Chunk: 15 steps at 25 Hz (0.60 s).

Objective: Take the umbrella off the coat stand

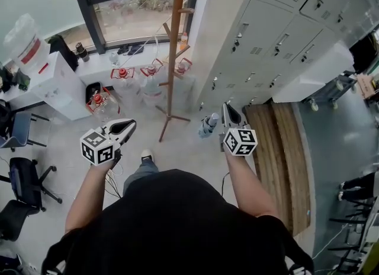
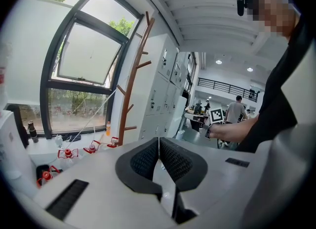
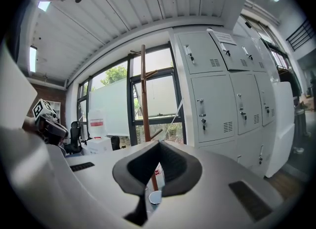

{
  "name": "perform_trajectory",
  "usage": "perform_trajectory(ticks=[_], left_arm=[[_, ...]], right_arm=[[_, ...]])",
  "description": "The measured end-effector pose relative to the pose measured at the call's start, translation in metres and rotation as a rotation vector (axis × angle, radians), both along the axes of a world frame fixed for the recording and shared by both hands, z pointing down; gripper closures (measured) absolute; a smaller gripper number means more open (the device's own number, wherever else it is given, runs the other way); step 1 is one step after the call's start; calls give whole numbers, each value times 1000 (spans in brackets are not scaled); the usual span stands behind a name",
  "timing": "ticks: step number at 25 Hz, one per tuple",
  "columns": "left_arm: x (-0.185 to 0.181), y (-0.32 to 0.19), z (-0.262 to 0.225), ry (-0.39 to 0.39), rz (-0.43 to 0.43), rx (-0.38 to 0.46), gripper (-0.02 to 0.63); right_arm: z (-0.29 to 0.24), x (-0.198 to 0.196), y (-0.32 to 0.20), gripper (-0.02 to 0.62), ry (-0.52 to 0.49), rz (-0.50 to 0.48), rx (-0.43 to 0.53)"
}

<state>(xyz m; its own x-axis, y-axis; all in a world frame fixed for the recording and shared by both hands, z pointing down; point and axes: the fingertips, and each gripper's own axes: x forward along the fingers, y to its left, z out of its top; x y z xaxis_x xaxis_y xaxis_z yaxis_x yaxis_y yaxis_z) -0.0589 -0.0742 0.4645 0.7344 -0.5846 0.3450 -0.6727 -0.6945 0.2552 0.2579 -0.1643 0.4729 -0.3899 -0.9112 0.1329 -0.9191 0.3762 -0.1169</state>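
The umbrella (image 1: 208, 125), folded small and bluish-grey, is off the coat stand (image 1: 173, 60). It hangs in the air to the right of the stand's feet, clear of the pole and pegs, just beside the tip of my right claw (image 1: 227, 109). That claw is clamped tight with the umbrella dangling from it; the part it pinches is too thin for me to make out. In the right gripper view the umbrella's pale round end shows just under my closed pads, with the stand's wooden pole straight ahead behind it.

My left claw (image 1: 131, 124) is on the other side of the stand, left of its feet. It is closed too, pads together with nothing between them.

Right of the stand is a wall of grey lockers (image 1: 278, 37). Behind and left of its base, several clear water jugs (image 1: 121, 81) with red handles sit on the floor below the window (image 1: 127, 13). My shoe (image 1: 146, 156) is on the floor on the near side of the stand.
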Motion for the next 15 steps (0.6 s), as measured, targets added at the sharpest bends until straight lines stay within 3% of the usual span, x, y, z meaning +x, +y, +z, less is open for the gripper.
perform_trajectory(ticks=[15], left_arm=[[32,7,1,-4,18,5,580]], right_arm=[[-13,22,17,584,-14,-16,24]])
